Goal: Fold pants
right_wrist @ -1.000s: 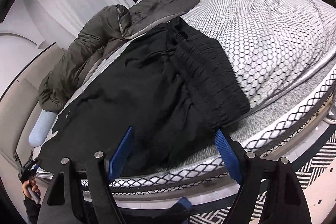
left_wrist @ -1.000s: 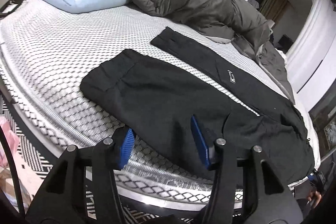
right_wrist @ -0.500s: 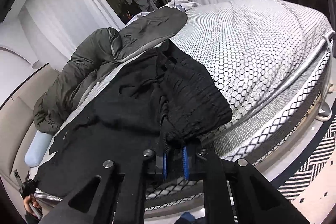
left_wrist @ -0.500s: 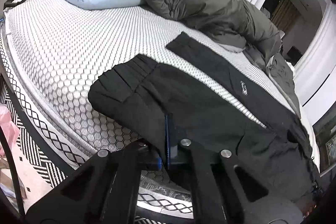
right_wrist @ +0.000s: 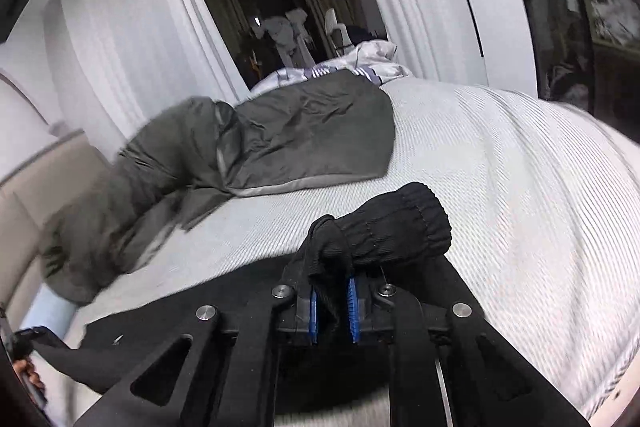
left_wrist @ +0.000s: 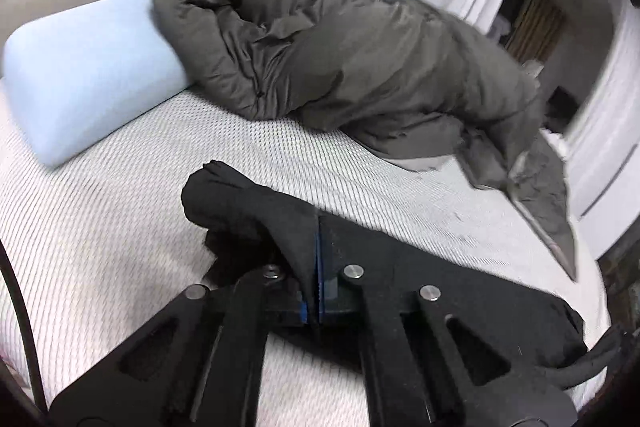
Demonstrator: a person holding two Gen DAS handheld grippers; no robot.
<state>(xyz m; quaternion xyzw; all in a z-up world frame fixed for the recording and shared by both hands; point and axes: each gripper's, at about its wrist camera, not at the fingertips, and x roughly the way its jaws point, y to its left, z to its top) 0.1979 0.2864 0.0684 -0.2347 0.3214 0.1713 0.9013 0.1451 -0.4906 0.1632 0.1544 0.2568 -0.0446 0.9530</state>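
Black knit pants (left_wrist: 460, 291), soft, light and limp, hang over the bed (left_wrist: 120, 227) at 6 o'clock, left claw (left_wrist: 317, 267) shut on a cuff, right claw (right_wrist: 332, 303) pinching the ribbed waistband, best gripped at edges.

The right gripper (right_wrist: 333, 309) has its two blue pads (right_wrist: 353, 310) squeezed on a bunch of the black pants (right_wrist: 384, 231). The stretchy ribbed band of the pants sticks up past the pads and flops to the right. The rest of the pants hangs down to the left, over the white bed (right_wrist: 500, 179). A big gray-green blanket (right_wrist: 304, 139) lies crumpled farther back on the bed. White curtains (right_wrist: 132, 47) hang behind it. At the far left edge a hand (right_wrist: 24, 375) holds something dark, too small to make out.
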